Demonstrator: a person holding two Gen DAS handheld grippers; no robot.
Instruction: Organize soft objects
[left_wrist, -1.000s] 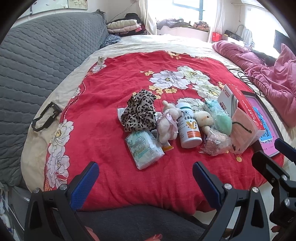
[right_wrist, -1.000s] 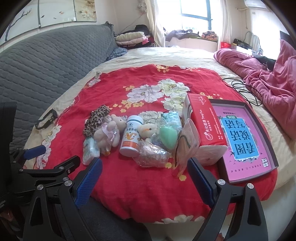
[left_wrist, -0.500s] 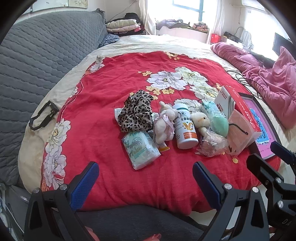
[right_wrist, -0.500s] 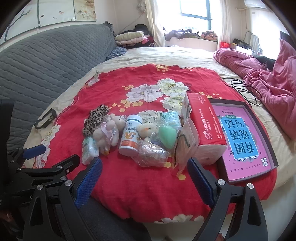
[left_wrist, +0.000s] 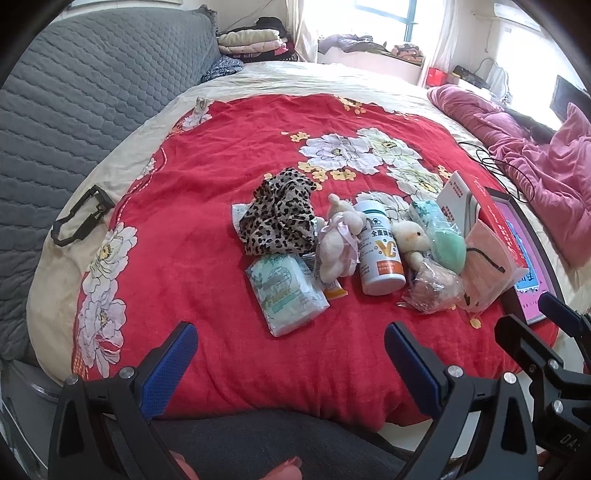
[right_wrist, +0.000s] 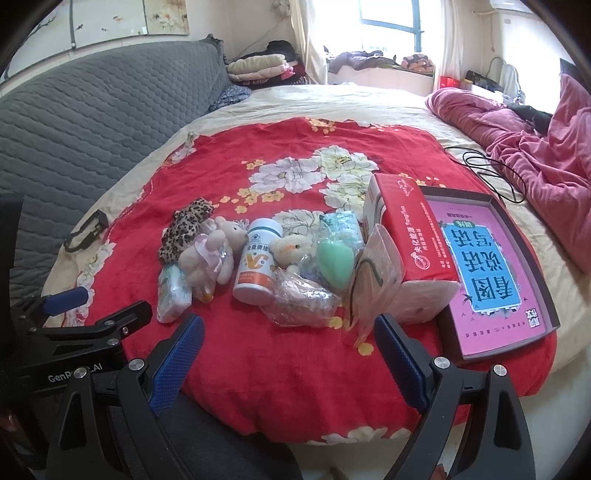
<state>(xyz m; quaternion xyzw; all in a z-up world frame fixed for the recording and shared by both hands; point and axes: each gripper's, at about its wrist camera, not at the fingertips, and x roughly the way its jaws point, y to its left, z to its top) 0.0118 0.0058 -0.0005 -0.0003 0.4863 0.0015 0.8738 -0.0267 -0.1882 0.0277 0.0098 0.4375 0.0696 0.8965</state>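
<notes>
Both grippers hovering short of the bed edge, jaws spread wide and empty: left gripper (left_wrist: 288, 354), right gripper (right_wrist: 288, 343). Nothing pinched yet, so sorting apparently not begun.

Ahead of the left jaws, on the red floral blanket (left_wrist: 192, 236), a tight cluster: flat pale-green tissue packet (left_wrist: 286, 291) nearest, leopard-print fabric scrunchie (left_wrist: 280, 221) beyond it, pink-ribboned cream plush animal (left_wrist: 338, 243) just right of both. White plastic pill bottle (left_wrist: 380, 251) lying beside the plush, touching or nearly so.

Ahead of the right jaws: small cream plush chick (right_wrist: 290, 249), mint-green teardrop sponge (right_wrist: 334, 262) in wrapping, crinkled clear bag (right_wrist: 299, 299) nearest. Red cardboard box (right_wrist: 410, 236) leaning beyond the right-hand jaw, against a dark-rimmed tray with a pink printed sheet (right_wrist: 491, 266).

Soft and hard things mixed together, presumably laid out for separating; tray likely the destination, though uncertain.
</notes>
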